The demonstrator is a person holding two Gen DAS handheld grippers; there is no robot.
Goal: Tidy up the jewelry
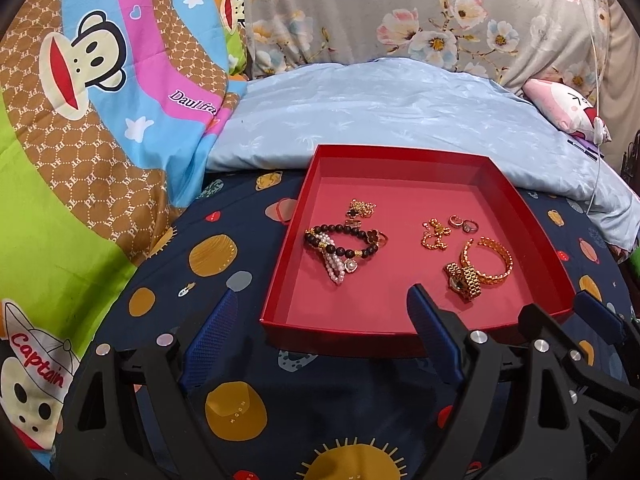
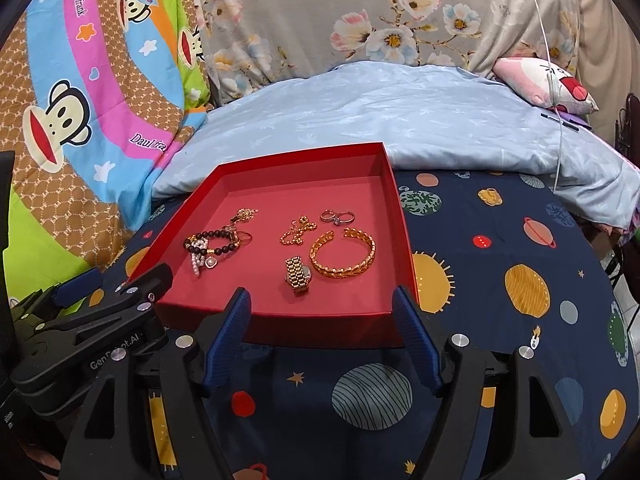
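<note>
Left hand-held gripper (image 1: 324, 332): my jaws stand wide, holding nothing.
Right hand-held gripper (image 2: 322, 330): likewise wide and empty.
Red tray (image 2: 276, 322): on the bed just ahead of both; holds all jewelry.
Contents: beaded bracelet (image 1: 340, 242) tangled with pearls; gold bangle (image 2: 344, 254) touching watch (image 2: 298, 274); rings (image 2: 336, 216) beyond.
Risk: lifting one piece may drag its neighbour along; tray could slide on soft bedding.
</note>
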